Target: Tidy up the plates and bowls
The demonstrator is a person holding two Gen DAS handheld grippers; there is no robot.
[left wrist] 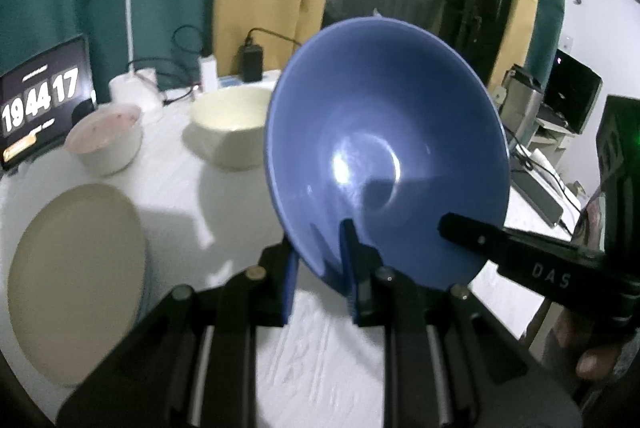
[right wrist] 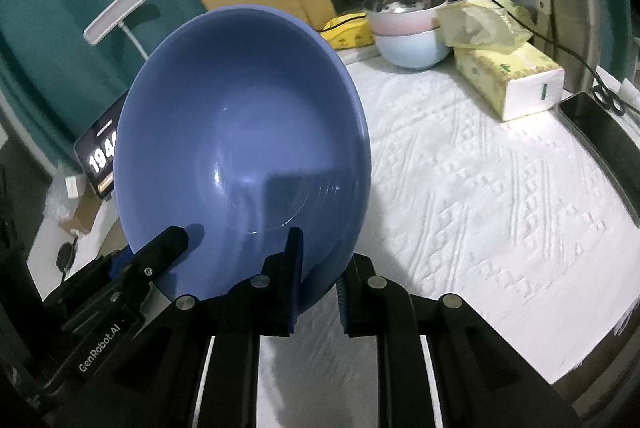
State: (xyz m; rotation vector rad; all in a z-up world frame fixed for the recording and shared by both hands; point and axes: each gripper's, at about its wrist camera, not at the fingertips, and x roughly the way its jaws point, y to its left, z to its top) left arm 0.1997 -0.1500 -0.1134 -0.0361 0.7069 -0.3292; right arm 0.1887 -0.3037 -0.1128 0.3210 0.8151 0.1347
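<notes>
The blue bowl (left wrist: 384,148) is off the desk (left wrist: 248,204), tilted with its hollow facing both wrist cameras, and both grippers grip its rim. The left gripper (left wrist: 320,268) is closed on the rim's near edge, one blue-padded finger inside the bowl and the other behind its wall. In the right wrist view, the right gripper (right wrist: 320,268) is clamped the same way on the lower rim, one finger within the hollow and one outside. Each gripper appears in the other's view as a black finger lying on the bowl's inner wall to one side, so the two grips sit apart along the same lower stretch of rim.

The sorting looks only partly done. On the white patterned cloth, a beige plate (left wrist: 76,280) lies flat at the near left; whether more plates sit under it I cannot tell. Farther back, a cream bowl (left wrist: 230,126) and a pale bowl with a pinkish inside (left wrist: 105,140) stand apart, unstacked. In the right wrist view, a steel-lined pink bowl (right wrist: 404,10) sits nested in a light blue one (right wrist: 410,48) at the desk's far edge, beside a tissue pack (right wrist: 508,76). By my judgement, the blue bowl still needs a resting place, likely with other bowls, and the loose bowls remain to be gathered.
</notes>
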